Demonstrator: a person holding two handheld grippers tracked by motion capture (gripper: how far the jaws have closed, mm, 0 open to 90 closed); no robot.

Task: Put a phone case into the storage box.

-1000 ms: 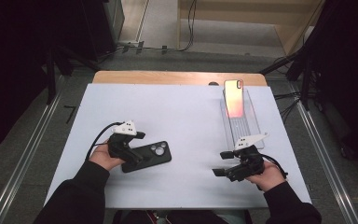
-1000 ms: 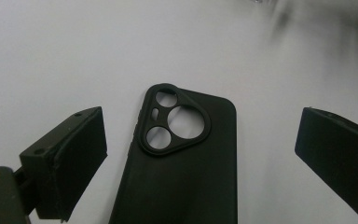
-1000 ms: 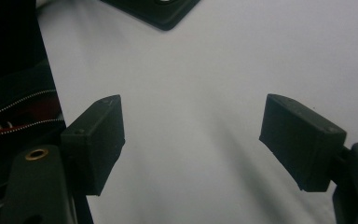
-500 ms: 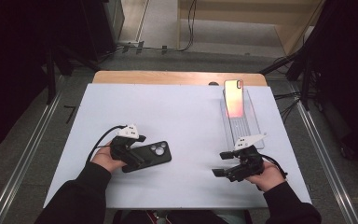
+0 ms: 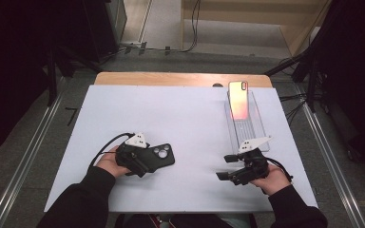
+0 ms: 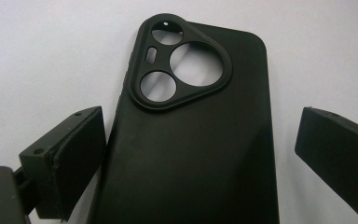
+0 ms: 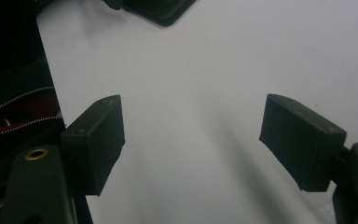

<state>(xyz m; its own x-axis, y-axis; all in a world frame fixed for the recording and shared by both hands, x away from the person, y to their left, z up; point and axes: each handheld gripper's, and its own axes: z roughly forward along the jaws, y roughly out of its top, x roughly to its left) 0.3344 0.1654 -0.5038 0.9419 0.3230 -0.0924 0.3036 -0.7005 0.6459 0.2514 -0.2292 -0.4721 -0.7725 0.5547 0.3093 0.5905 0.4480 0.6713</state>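
The left gripper (image 5: 145,161) sits low over the table in the person's left hand (image 5: 107,161), jaws spread wide. The right gripper (image 5: 228,167) lies nearly level in the right hand (image 5: 271,178), pointing left, jaws wide apart and holding nothing.

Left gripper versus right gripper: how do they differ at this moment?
The left gripper has its jaws astride the black phone case, one pad at its edge; the right gripper has bare white table between its jaws. Left sits beside the case, right near the clear tray. Both stand open.

Black tongs (image 5: 224,167), black cables, dark sleeves (image 5: 83,199)
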